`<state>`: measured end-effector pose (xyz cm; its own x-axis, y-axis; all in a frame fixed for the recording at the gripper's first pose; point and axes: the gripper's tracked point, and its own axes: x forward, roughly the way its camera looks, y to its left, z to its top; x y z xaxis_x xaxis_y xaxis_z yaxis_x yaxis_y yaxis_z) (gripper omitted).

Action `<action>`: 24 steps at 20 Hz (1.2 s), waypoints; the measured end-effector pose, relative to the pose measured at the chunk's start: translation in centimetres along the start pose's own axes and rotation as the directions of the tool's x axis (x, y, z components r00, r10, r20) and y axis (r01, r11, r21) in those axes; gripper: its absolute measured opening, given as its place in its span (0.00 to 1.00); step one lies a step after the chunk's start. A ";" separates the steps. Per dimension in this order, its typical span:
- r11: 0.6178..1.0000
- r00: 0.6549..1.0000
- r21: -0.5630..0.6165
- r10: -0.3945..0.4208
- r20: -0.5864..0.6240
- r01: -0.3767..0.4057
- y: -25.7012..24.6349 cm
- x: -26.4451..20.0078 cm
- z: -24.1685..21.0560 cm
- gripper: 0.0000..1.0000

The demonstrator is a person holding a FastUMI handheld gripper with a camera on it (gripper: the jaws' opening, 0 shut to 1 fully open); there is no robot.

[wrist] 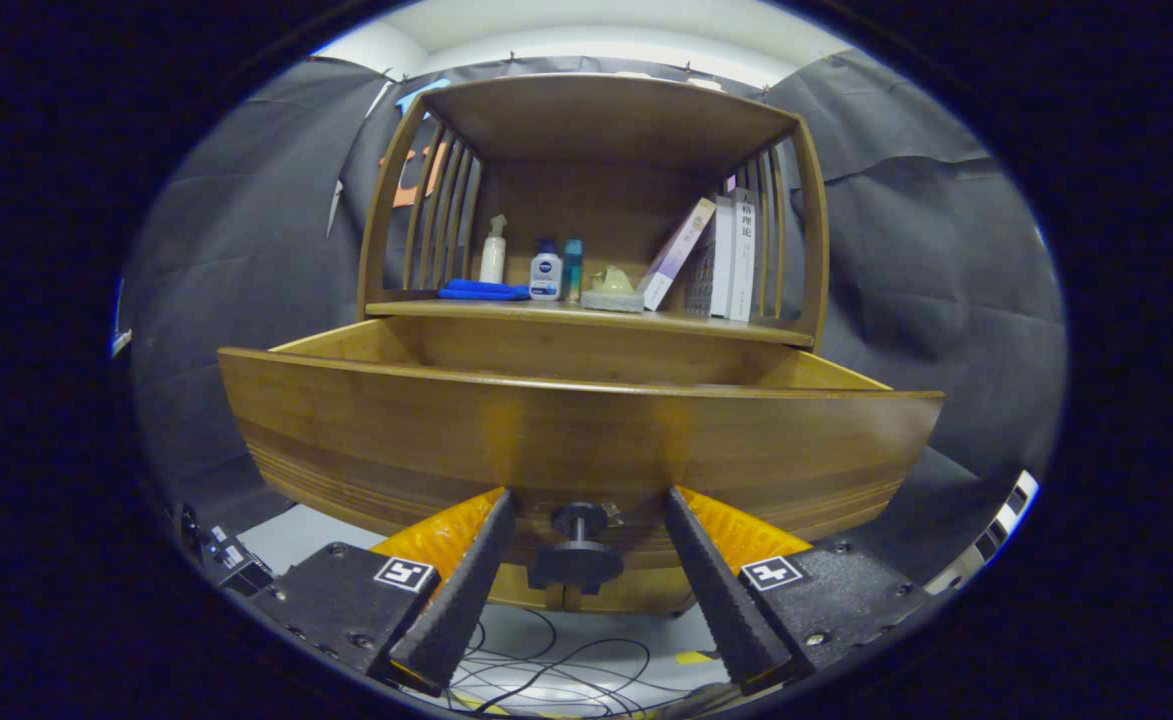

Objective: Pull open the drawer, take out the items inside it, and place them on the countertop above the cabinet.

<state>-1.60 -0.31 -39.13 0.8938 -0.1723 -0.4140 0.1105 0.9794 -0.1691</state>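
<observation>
the wooden drawer with the curved front panel (576, 440) stands pulled out from the brown wooden cabinet (606, 130), its front board close to the camera and its side walls running back under the shelf. what lies inside the drawer cannot be seen from here, since the front board hides its floor.

the gripper (583, 505) sits low at the drawer front with its jaws spread fairly wide. the small dark round knob on its short stem (578, 550) stands between the two fingers, and there is a clear gap on either side of it, so neither finger presses on it. the fingertips reach up to the lower part of the drawer front; whether they touch the wood cannot be told.

above the drawer, the flat wooden countertop shelf (506, 309) carries a row of things. from one side to the other: a folded blue cloth (483, 291), a slim white spray bottle (493, 251) just behind it, a short white bottle with a blue cap (545, 272), a thin teal bottle (572, 268) beside that, a pale green ornament on a grey slab (613, 289), then a light-coloured book leaning at a tilt (679, 252) against several upright books (733, 256) by the slatted side wall.

below the gripper, dark cables (556, 675) lie loose on the pale floor.
</observation>
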 end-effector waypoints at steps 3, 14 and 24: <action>1.000 1.000 -0.001 -0.002 -0.010 0.002 0.0 0.7 0.2 0.97; 0.999 0.999 -0.035 -0.002 -0.045 0.001 0.2 6.2 2.6 0.99; 0.998 0.997 -0.057 -0.023 -0.067 0.019 0.5 11.5 4.0 0.99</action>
<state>10.49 -1.34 -40.40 0.8598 -0.2014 -0.4693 0.1024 0.9683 -0.2279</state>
